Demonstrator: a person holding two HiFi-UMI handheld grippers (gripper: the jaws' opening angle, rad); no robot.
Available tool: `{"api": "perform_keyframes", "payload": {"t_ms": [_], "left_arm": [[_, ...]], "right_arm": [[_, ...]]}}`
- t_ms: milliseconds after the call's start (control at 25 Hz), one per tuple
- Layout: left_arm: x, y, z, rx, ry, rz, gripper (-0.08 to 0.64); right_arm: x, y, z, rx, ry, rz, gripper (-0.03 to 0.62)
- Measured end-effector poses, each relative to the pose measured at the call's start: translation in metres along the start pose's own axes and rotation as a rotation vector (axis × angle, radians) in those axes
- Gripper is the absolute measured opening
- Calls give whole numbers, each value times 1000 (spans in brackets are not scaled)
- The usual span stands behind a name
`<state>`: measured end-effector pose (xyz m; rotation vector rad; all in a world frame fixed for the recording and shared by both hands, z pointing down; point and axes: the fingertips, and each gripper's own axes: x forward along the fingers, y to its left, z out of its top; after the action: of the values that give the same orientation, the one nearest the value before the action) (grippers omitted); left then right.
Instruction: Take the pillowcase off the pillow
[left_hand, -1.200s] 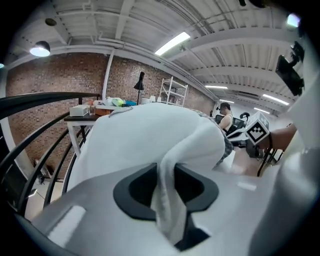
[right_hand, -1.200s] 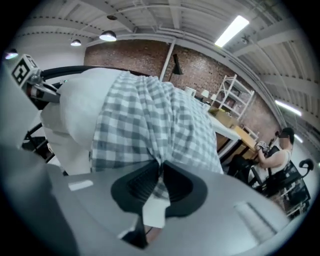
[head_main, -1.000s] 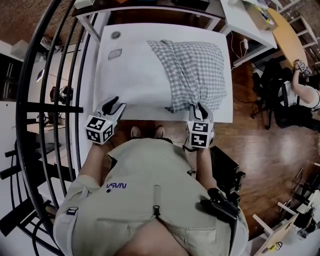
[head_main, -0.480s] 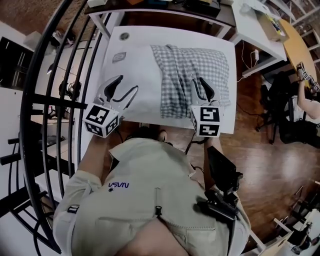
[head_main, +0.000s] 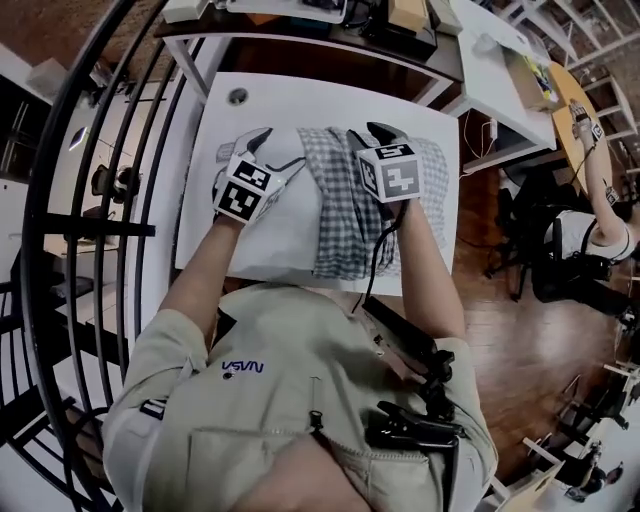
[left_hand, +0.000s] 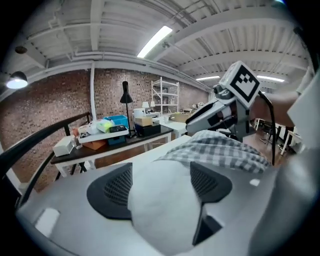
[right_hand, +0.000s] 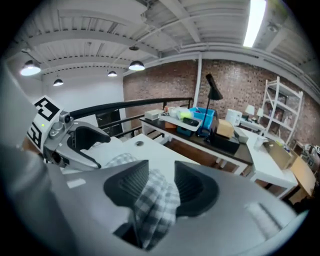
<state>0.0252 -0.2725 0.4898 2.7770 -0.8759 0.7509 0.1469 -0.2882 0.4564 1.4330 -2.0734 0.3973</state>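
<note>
A white pillow lies on the white table, its right part under the grey checked pillowcase. My left gripper is at the pillow's far left end. Its jaws have just been opening and stand wide, with the pillow's white bulge between the pads. My right gripper is at the far end of the checked cloth. Its jaws have also just been opening, and a fold of pillowcase hangs loosely between them. Each gripper view shows the other gripper close beside it.
A black curved railing runs along the left. Beyond the table stands a dark desk with boxes and a lamp, and white desks at the right. A person sits far right on the wooden floor. A small round fitting is in the table's far left.
Both grippers have moved from the table's near edge out to the pillow's far end. The right one let the cloth's near edge go; both sets of jaws stand wider.
</note>
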Motion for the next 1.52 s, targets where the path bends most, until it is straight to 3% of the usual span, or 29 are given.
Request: {"api": "perform_keyframes", "payload": {"t_ms": [240, 320, 400, 480, 560, 760, 920, 1240, 1400, 1520], "left_arm": [[21, -10, -21, -48, 73, -68, 337], [24, -22, -30, -43, 109, -107, 284], [24, -34, -38, -23, 124, -143, 206], [17, -41, -39, 3, 99, -151, 111], [2, -41, -29, 3, 53, -140, 63], [-56, -42, 9, -42, -88, -132, 31], [-95, -35, 24, -113, -174, -100, 28], [-89, -12, 5, -131, -174, -22, 23], [-53, 4, -18, -149, -132, 9, 23], [-28, 7, -15, -73, -136, 5, 49]], "right_arm": [[66, -3, -20, -57, 220, -6, 198], [78, 9, -35, -44, 288, 43, 198], [84, 13, -48, -97, 342, 54, 183], [84, 11, -55, -171, 371, 21, 88], [78, 9, -52, -220, 366, -5, 23], [39, -20, -23, -324, 291, -155, 17], [0, -65, -25, -297, 256, -288, 17], [-32, -145, -77, -93, 277, -456, 18], [-20, -146, -89, -68, 263, -460, 18], [-16, -141, -84, -81, 206, -444, 61]]}}
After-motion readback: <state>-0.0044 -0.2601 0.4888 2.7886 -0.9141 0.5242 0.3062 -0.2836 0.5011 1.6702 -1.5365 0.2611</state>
